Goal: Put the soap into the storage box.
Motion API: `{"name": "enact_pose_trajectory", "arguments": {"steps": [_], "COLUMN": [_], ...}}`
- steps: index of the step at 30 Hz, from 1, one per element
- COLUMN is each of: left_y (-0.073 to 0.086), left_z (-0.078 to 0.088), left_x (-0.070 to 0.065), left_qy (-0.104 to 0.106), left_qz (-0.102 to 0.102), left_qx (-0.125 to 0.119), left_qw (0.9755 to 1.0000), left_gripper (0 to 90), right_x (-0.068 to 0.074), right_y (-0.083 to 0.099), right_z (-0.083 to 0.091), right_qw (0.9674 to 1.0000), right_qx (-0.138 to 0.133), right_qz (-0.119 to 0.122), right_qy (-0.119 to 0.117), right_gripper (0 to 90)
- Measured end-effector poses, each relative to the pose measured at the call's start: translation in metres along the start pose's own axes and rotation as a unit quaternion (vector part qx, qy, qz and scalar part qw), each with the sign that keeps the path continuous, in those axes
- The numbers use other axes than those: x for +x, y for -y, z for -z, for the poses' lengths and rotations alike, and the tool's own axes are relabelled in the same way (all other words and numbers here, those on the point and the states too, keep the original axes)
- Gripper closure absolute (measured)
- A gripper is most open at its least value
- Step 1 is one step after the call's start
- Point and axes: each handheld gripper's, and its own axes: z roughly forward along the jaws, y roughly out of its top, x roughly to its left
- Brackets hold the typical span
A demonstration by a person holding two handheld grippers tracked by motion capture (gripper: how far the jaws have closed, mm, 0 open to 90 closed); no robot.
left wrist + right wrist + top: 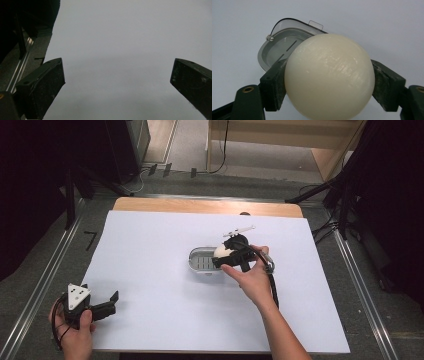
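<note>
A cream-white egg-shaped ball (329,75) sits clamped between the two black jaws of my right gripper (329,85). In the high view that right gripper (231,256) holds the ball (222,251) over the right end of a small grey oval tray (200,261) at mid-table. The tray (274,51) has a clear rim and slots in its floor. My left gripper (107,302) rests at the table's front left corner, jaws wide apart over bare white surface. The left gripper (117,82) has nothing between its jaws.
The white sheet (150,270) covers the table; a wooden edge (200,206) shows at the back. Metal rails (45,275) run along both sides on the floor. Dark stands and cables (345,205) are at the far right.
</note>
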Motion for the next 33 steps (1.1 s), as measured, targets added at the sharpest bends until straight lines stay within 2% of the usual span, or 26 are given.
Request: {"name": "enact_pose_trajectory", "arguments": {"steps": [13,33], "left_y": [0.000,0.000], "left_z": [0.000,0.000], "left_x": [0.000,0.000], "left_qy": [0.001,0.002], "left_qz": [0.000,0.000], "left_qx": [0.000,0.000], "left_qw": [1.0000,1.0000], "left_gripper": [0.0,0.0], "right_x": [0.004,0.021], "right_y": [-0.005,-0.013], "right_z": [-0.010,-0.032], "right_qw": [1.0000,0.9998], "right_qx": [0.006,0.018], "right_qz": [-0.001,-0.003], "right_qy": [0.002,-0.012], "right_gripper": [24.4,24.4]}}
